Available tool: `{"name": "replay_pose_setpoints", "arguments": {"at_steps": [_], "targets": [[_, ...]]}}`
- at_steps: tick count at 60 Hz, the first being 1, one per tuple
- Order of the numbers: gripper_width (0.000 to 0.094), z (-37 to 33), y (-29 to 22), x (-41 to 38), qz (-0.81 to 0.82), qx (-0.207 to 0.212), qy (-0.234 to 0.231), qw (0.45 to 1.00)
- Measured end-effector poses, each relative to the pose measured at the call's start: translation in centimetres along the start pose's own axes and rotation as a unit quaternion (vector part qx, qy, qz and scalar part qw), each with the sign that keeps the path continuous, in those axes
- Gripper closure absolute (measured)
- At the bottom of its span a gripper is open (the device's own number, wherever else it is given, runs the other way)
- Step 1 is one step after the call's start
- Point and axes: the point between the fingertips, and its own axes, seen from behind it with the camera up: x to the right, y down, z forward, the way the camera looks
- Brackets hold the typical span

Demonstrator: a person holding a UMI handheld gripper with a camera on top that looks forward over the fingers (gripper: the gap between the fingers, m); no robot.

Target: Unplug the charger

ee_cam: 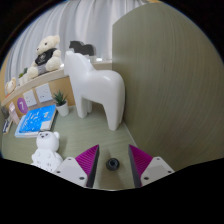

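Single view from on the tool (112, 166), forward along its fingers; white horse figure (100, 88) near ahead

I see a small round object (113, 163) between my tool's fingers (88, 160). Ahead stands the horse figure (98, 88), a bear figure (45, 148) to its left.

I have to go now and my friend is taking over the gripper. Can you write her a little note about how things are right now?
Gripper: fingers open, holding nothing. A small dark round thing sits between them; can't tell what it is.
Charger: no charger or plug clearly in view.
Around: a white horse figure beyond the fingers, a small white bear beside them, and a shelf with a plush bear behind.
Done: no unplugging visible.
Left: find the charger, grip it, pull it out.
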Motion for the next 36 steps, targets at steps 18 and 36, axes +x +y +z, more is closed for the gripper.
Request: {"name": "replay_pose_setpoints", "arguments": {"at_steps": [18,36], "targets": [[0.0108,-19.3,-14.2,-7.4,0.003,0.19,-0.005,0.982],[0.0109,-32.0,-6.5,-24.7,-0.022,0.196,-0.092,0.976]]}}
